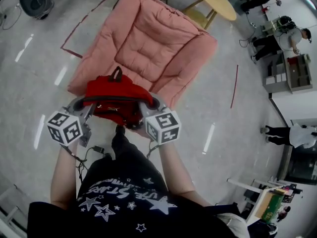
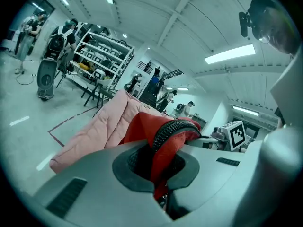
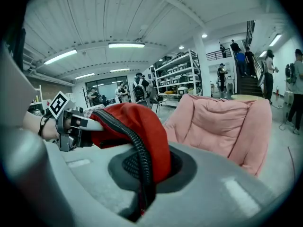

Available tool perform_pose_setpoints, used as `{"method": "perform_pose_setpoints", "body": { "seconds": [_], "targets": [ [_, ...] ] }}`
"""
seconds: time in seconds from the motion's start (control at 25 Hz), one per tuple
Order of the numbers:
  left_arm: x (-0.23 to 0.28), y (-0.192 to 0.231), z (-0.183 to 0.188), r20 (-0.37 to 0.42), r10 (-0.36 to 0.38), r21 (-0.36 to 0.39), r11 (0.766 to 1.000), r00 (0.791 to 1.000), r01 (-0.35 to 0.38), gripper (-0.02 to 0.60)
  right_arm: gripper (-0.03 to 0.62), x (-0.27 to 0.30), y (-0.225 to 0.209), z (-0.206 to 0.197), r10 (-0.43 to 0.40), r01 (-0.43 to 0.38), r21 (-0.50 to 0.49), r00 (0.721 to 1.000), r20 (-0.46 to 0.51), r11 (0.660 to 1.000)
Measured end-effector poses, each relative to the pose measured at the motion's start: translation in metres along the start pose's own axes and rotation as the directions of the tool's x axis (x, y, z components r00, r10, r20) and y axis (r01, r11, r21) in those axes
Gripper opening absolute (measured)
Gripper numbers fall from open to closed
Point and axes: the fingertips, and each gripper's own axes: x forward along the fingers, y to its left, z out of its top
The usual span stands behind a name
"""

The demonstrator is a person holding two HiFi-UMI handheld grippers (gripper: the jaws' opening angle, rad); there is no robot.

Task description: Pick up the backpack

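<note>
A red backpack with black trim and a black top handle hangs between my two grippers, lifted just off the near end of a pink cushion. My left gripper is shut on the backpack's left edge; in the left gripper view the red fabric and black zipper are pinched between its jaws. My right gripper is shut on the right edge, and the right gripper view shows the red fabric clamped there. The left gripper shows in the right gripper view, gripping the far side.
The pink cushion lies on a pale glossy floor marked with red tape lines. A round wooden table stands beyond it. Shelves and several people stand around the room's edges. A black fan sits far left.
</note>
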Motion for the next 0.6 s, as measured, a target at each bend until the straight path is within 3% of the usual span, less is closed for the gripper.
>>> {"method": "perform_pose_setpoints", "body": {
  "seconds": [0.6],
  "targets": [
    [-0.127, -0.083, -0.048, 0.048, -0.079, 0.073, 0.994, 0.996, 0.076, 0.009, 0.012, -0.111, 0.108, -0.025, -0.014, 0.017, -0.049, 0.999, 0.049, 0.999]
  ]
}}
